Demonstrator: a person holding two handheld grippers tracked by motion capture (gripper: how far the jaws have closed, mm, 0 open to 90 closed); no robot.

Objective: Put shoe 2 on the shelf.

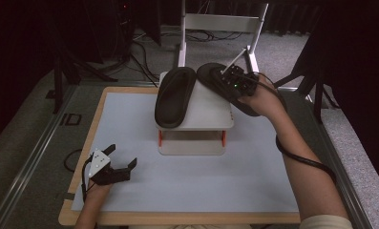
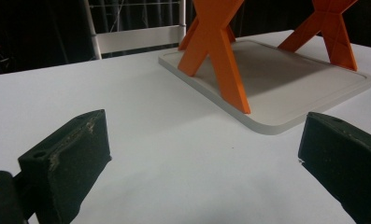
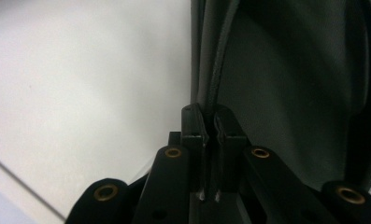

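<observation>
Two black slippers are at a small white two-tier rack [image 1: 211, 117] with orange legs. The left slipper [image 1: 174, 95] lies flat on the rack's top shelf. The right slipper [image 1: 215, 81] is tilted over the rack's right edge, and my right gripper [image 1: 227, 76] is shut on its rim. In the right gripper view the jaws pinch the slipper's edge [image 3: 211, 93] above the white shelf [image 3: 80, 84]. My left gripper [image 1: 122, 157] hovers open over the white mat near the front left, its fingers [image 2: 66, 158] wide apart with nothing between them, facing the rack's base [image 2: 276, 84].
The white mat [image 1: 201, 186] covers a wooden table [image 1: 82, 162]. A white metal stand [image 1: 220, 24] and cables lie on the floor behind the table. Dark curtains close off the back.
</observation>
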